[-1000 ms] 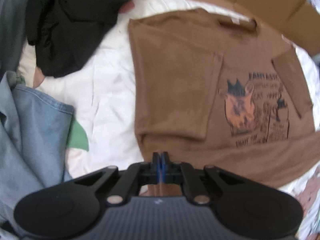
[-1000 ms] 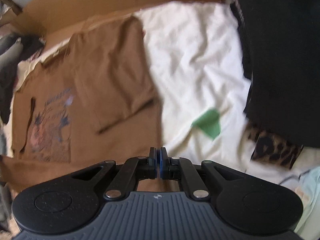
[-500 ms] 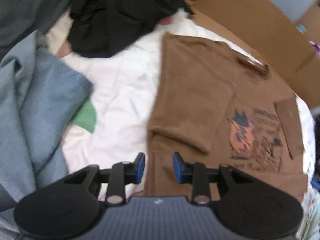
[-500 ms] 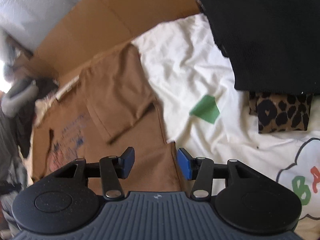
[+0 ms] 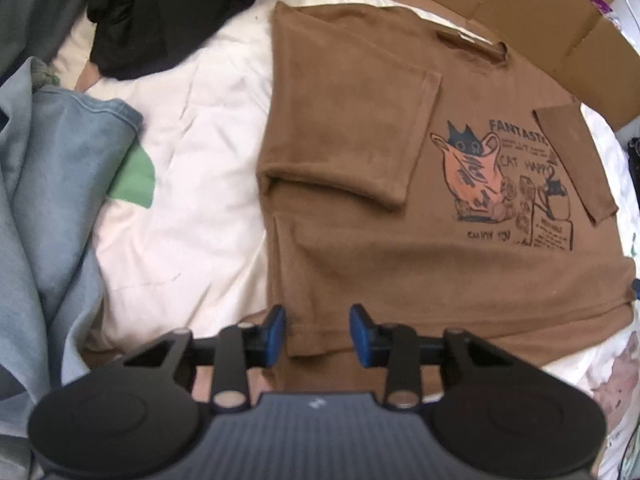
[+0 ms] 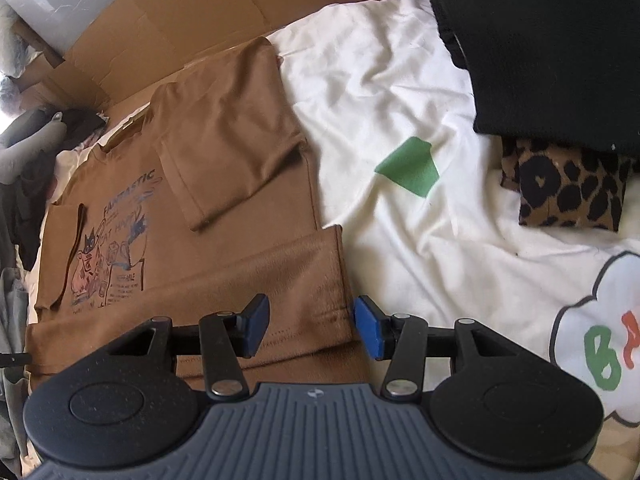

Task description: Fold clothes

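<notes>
A brown T-shirt (image 5: pixel 360 248) with a cat print lies flat, face up, on the white sheet (image 5: pixel 192 184), with both short sleeves folded in over its front. My left gripper (image 5: pixel 318 330) hangs low over the shirt's near left hem corner. Its jaws are opening, and the hem edge lies between the blue pads without being pressed. In the right wrist view the same T-shirt (image 6: pixel 240 272) lies to the left. My right gripper (image 6: pixel 312 326) stands open over the near right hem corner, with cloth between its pads but not gripped.
Blue denim (image 5: pixel 48 208) and a black garment (image 5: pixel 160 16) lie left of the shirt. A black garment (image 6: pixel 552 48) and a leopard-print cloth (image 6: pixel 568 188) lie on the right. Brown cardboard (image 6: pixel 208 12) lines the far side. Green patches (image 6: pixel 412 168) mark the sheet.
Both grippers were shut a second ago and now stand open. Each has come down closer to the shirt's bottom hem, one at either corner.
</notes>
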A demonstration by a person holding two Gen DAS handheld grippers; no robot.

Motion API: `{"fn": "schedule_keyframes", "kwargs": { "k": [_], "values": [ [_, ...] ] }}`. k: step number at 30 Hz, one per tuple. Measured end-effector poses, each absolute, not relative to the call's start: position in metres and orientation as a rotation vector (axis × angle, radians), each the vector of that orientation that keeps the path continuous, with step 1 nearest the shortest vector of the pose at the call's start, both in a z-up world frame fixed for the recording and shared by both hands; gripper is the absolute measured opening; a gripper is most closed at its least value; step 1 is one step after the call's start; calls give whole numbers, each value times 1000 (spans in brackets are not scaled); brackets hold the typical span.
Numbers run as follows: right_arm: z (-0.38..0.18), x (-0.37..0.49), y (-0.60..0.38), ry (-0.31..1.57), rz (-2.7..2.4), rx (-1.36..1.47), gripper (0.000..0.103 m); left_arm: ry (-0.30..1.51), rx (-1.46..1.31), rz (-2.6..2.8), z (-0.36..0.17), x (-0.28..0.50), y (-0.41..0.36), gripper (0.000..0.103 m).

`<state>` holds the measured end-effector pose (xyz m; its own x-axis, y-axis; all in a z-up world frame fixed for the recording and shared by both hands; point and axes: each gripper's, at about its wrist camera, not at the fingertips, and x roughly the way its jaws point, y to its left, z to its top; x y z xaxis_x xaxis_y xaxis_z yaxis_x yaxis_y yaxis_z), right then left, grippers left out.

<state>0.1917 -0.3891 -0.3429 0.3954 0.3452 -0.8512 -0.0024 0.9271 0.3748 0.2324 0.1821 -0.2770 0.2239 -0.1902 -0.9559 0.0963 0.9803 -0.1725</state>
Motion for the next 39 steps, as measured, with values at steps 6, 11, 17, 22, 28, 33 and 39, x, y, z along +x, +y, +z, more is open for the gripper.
{"fn": "schedule_keyframes", "kwargs": {
  "k": [6,11,17,22,28,33,39],
  "values": [
    [-349,183,-392,1161,237,328,38,1356,-74,-200,-282,229,181,14],
    [-342,185,-401,1145,265,341,5,1385,-166,-211,-272,236,193,6],
    [-327,198,-416,1091,306,485,3,1355,-313,-191,-250,257,207,5],
    [-327,218,-429,1047,299,629,3,1305,-484,-148,-249,276,220,5],
    [-337,244,-423,1031,285,667,3,1267,-533,-81,-260,301,226,5],
    [-340,260,-417,1023,278,662,4,1264,-506,-55,-270,311,223,5],
    [-339,278,-409,1002,267,644,5,1216,-488,-1,-274,329,228,6]
  ]
}}
